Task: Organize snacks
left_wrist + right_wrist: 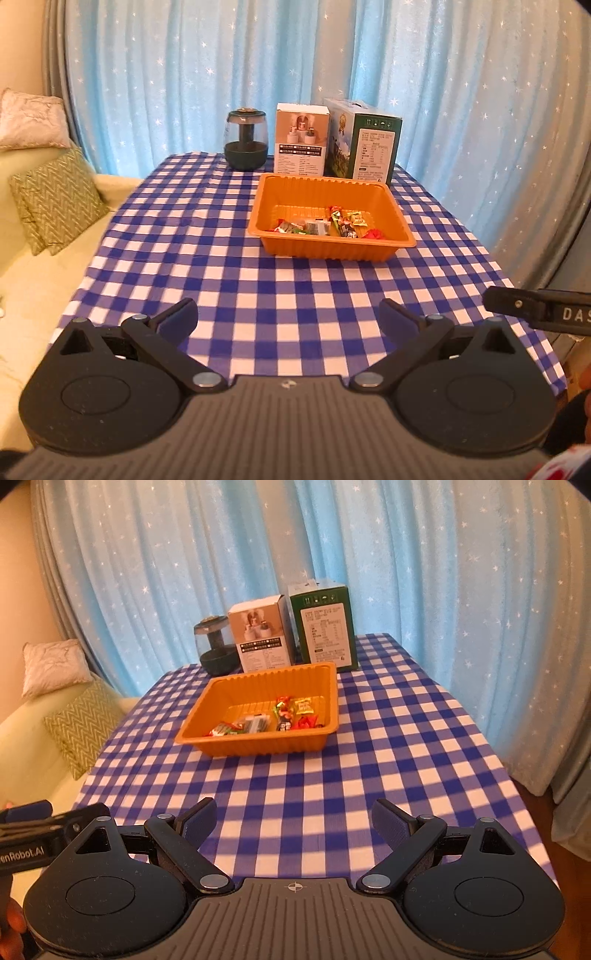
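**Snacks all in tray, table looks cleared**

Blue star-print curtains (221, 74) hang behind a table (258, 295) w/ a blue-white check cloth; a sofa w/ cushions (55, 199) sits off to its left side.

Landmark: the orange tray (325, 192), standing toward the far end of the table. Inside it, bunched along the near wall, lies a small heap of wrapped snacks (325, 225) — red, green, yellow and clear wrappers, approx. a handful; exact count can't be told. The far half of the tray floor is bare. No loose wrappers show on the cloth around the tray in either view.

Behind the tray: a white box (301, 140) and a green box (364, 140) upright, side by side, both closed as far as visible. Left of the white box, a dark-green jar w/ glass body (245, 138).

Left gripper (288, 321) and right gripper (293, 819) both hover over the near edge of the table, well short of the tray; jaws of each spread wide, holding nothing.

Judgement: gathering seems done or nearly so. What may be left is tidying the heap inside the tray, if anything.
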Demonstrator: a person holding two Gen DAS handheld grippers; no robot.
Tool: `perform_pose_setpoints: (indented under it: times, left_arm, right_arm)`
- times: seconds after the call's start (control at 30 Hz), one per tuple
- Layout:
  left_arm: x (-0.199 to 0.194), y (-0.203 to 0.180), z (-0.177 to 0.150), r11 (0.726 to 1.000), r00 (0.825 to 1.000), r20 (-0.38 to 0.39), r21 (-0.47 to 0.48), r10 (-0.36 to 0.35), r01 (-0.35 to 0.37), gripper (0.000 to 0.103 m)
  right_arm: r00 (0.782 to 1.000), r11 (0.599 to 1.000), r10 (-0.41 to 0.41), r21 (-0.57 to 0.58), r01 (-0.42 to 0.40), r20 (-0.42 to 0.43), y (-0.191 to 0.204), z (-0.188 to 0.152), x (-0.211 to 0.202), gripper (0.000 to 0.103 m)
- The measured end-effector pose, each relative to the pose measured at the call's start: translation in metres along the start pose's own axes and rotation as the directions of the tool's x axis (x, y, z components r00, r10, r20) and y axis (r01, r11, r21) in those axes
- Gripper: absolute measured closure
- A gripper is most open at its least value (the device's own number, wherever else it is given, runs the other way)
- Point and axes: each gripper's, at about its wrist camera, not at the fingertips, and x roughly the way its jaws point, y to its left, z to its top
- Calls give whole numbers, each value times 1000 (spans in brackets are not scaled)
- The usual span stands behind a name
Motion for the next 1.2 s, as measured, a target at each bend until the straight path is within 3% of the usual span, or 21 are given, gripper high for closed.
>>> perform_pose_setpoints:
  times: [0.6,1.2]
  left_arm:
    - [-86,-7,-16,999,1000,-1,-31,30,-30,0]
    - [-129,-14,-33,999,999,25,15,42,-43,0]
  right_arm:
    - [1000,998,16,-68,-16,3,25,-26,-99,13]
    - [1000,995,4,-99,-2,16,30,-44,-138,13]
